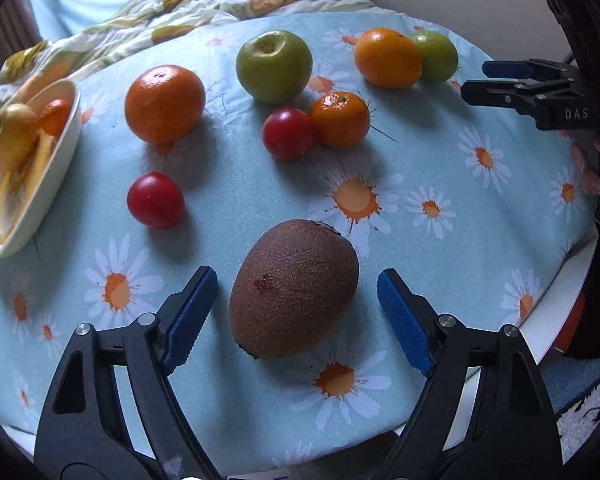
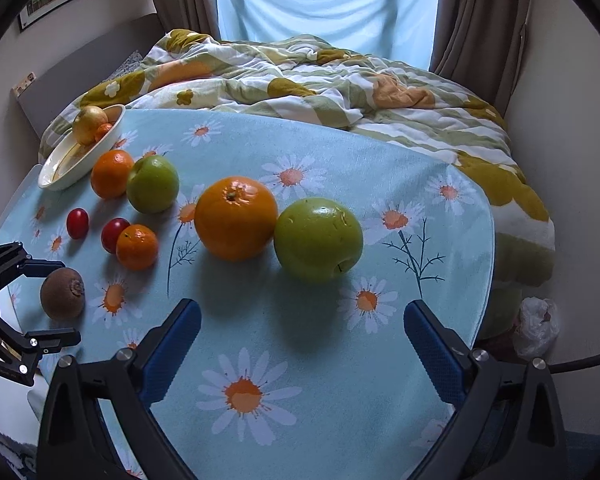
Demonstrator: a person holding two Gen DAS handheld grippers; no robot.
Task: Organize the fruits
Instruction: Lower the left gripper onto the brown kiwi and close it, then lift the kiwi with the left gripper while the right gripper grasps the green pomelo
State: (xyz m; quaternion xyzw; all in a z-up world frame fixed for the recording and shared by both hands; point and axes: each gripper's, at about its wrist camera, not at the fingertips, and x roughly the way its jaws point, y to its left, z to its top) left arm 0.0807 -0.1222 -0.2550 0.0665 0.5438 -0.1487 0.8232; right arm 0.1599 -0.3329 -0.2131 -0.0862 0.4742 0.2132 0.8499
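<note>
A table under a pale blue daisy-print cloth (image 2: 332,360) fills most of both views, with a rumpled quilt (image 2: 340,76) behind it. At the far left edge of the cloth sits a cream oval dish (image 1: 40,184) holding a yellowish fruit and a small orange piece. The left gripper (image 1: 296,304) stands with its jaws wide apart on either side of the kiwi (image 1: 294,290); clear gaps show between both blue pads and the fruit's skin, so nothing is gripped. The kiwi lies on the cloth near the table's front edge, its long axis running away from the gripper and tilted a little to the right, with one dark end toward the camera and the other toward the far fruits. The right gripper (image 2: 302,336) also has its jaws spread wide and empty, over bare cloth just short of a big orange (image 2: 236,218) and a green apple (image 2: 318,238), which touch side by side. Farther left lie a second green apple (image 2: 152,184) beside another orange (image 2: 111,174), then a small mandarin (image 2: 137,247) touching one red plum (image 2: 114,234), and a second red plum (image 2: 77,223) alone nearby.
</note>
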